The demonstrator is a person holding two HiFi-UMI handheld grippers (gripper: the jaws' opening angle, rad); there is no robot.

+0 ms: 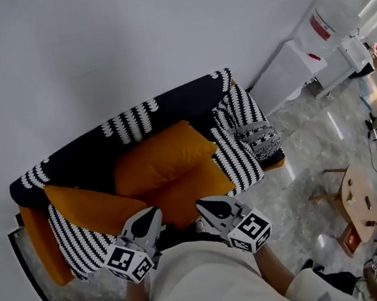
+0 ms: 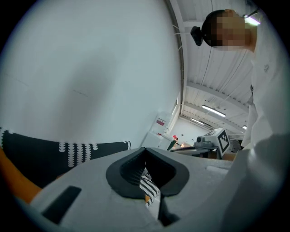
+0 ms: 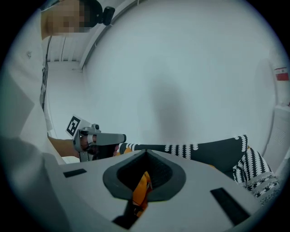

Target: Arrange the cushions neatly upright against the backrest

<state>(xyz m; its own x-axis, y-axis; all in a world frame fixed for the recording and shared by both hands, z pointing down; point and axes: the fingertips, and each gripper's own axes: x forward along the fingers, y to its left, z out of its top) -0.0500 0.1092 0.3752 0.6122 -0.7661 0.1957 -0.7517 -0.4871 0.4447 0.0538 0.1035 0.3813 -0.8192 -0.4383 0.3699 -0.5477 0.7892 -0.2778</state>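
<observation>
Against the black-and-white draped backrest (image 1: 168,107) of the orange sofa (image 1: 45,248), I see one plump orange fabric cushion (image 1: 162,159) leaning upright at the middle. Left of it along the backrest, a second orange cushion (image 1: 92,208) lies tilted. At the backrest's right end a black-and-white striped cushion (image 1: 237,158) leans. Well forward of the backrest, my left tongs (image 1: 146,221) are pressed together on a fold of black-and-white striped fabric (image 2: 148,188), and my right tongs (image 1: 211,209) are pinching a fold of orange fabric (image 3: 141,190). Which cushion each fold belongs to I cannot tell.
</observation>
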